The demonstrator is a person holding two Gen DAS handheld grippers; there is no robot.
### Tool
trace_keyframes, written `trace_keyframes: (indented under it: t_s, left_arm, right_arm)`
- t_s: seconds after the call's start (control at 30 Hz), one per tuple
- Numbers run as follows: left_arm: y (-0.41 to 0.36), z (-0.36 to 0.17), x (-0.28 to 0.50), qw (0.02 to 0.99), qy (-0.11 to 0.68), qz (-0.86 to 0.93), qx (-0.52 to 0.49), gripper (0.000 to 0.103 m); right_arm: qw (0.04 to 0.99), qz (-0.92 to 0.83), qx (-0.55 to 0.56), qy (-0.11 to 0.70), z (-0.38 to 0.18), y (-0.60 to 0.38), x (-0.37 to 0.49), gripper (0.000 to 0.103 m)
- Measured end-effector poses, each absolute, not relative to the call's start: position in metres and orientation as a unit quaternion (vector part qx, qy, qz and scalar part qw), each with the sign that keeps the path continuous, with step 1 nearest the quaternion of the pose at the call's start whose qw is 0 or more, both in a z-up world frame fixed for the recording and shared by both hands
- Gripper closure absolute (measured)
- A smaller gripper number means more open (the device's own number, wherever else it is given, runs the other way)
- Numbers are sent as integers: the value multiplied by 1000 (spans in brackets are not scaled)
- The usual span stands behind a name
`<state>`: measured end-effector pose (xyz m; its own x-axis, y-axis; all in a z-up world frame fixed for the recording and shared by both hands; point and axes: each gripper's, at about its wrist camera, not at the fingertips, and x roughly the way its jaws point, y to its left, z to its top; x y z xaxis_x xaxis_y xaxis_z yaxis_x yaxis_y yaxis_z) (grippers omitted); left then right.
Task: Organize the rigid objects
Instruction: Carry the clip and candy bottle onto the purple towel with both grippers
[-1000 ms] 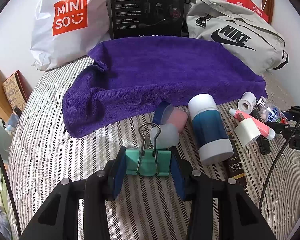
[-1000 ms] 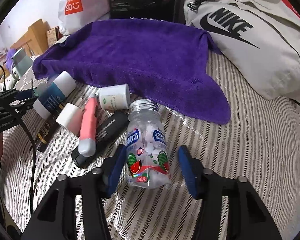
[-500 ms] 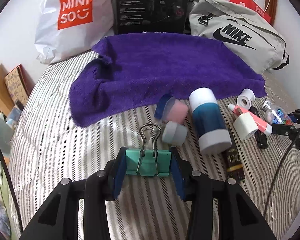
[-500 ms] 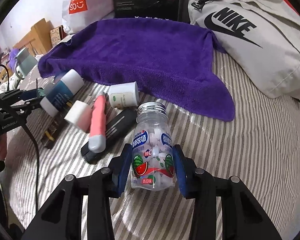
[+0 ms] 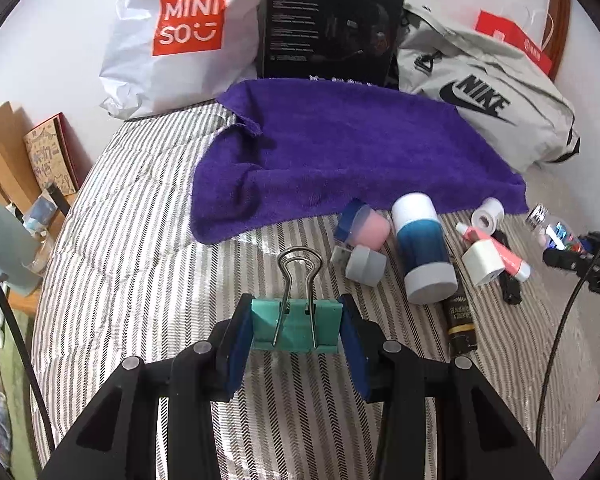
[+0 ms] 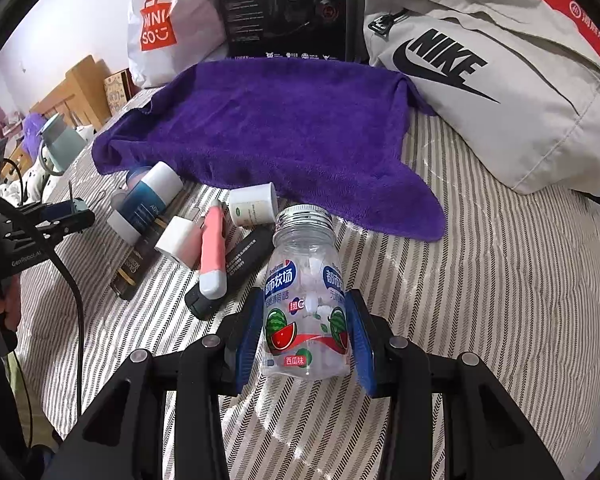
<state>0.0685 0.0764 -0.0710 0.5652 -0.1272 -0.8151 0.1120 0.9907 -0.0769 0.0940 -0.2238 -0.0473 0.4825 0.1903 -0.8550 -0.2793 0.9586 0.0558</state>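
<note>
While the loose items are lying heaped on the striped bed (image 5: pixel 140 240) beside the purple towel (image 5: pixel 340 148), the left gripper (image 5: pixel 297 330) is pinching a teal binder clip (image 5: pixel 296 326) by its flat sides, wire handles pointing forward, probably so it cannot swivel. Past the blue-and-white bottle (image 6: pixel 146 200) and pink tube (image 6: pixel 213 252), the right gripper (image 6: pixel 306 336) is clamping the clear candy bottle (image 6: pixel 305 300) low on its body, cap forward. Both are hanging just clear of the bed, likely heading for the bare towel.

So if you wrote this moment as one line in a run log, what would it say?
left gripper: shut on teal binder clip | right gripper: shut on clear candy bottle | purple towel: bare | other items: beside towel
</note>
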Motion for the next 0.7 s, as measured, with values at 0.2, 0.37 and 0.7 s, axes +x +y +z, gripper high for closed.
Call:
trace_keyframes:
  t_s: [0.2, 0.37, 0.7]
  left_arm:
    - [73, -53, 74, 893, 446, -66, -5, 63]
    - [64, -32, 88, 899, 430, -83, 3, 63]
    - [50, -8, 145, 905, 415, -95, 7, 63]
  right_arm:
    - [857, 140, -31, 494, -47, -227, 101, 62]
    - [861, 138, -22, 490, -37, -229, 108, 62]
    - [872, 144, -25, 467, -5, -220, 138, 62]
